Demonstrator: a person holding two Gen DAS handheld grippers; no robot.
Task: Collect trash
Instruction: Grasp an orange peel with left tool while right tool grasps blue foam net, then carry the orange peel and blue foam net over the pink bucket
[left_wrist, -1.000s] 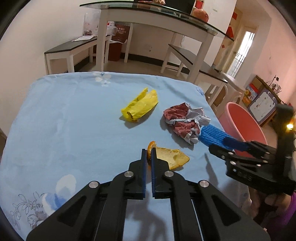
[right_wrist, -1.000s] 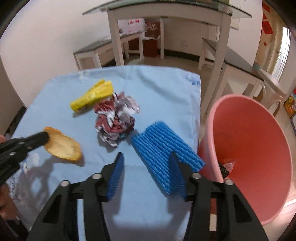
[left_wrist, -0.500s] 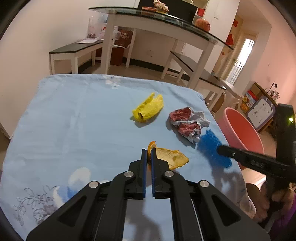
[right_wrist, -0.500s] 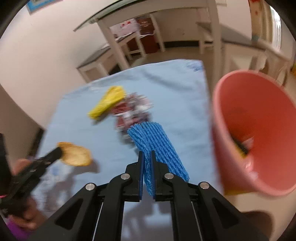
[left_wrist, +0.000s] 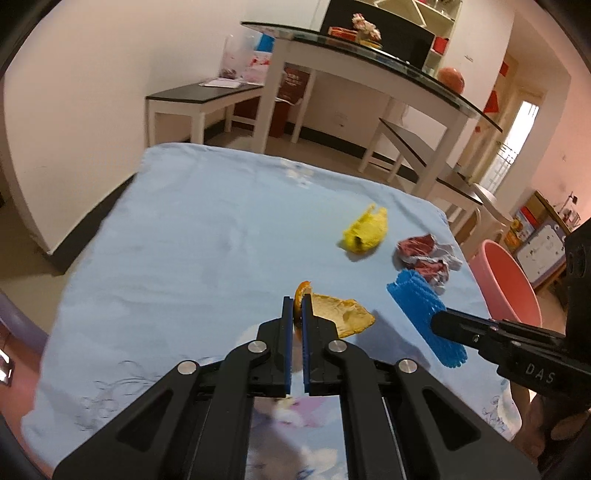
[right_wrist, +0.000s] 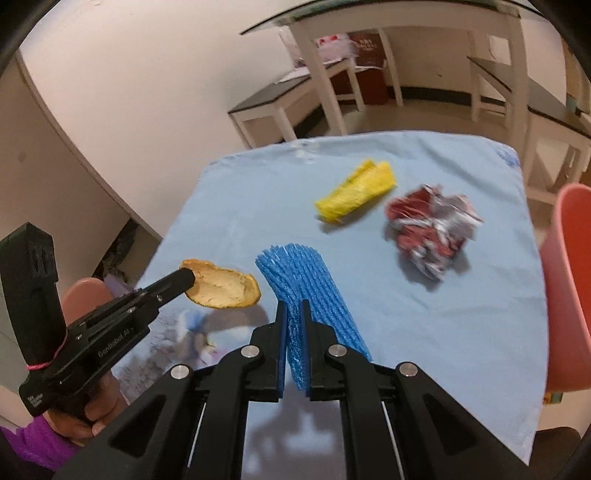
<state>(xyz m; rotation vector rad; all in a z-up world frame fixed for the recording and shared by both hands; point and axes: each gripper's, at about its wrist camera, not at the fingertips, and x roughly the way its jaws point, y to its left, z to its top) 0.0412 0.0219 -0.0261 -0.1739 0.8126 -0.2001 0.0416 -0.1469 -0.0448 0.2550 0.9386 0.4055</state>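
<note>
A curled orange fruit peel is pinched at its edge between the clenched jaws of the left gripper and held above the light blue tablecloth. A ribbed blue foam net sleeve is clamped by the right gripper. A crumpled yellow wrapper and a crumpled red-and-silver wrapper lie on the cloth. A pink plastic basin is seen beside the table's right edge.

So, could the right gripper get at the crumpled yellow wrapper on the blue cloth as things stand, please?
Probably not yet: the right gripper is shut on the blue foam net, though nothing blocks the crumpled yellow wrapper.
</note>
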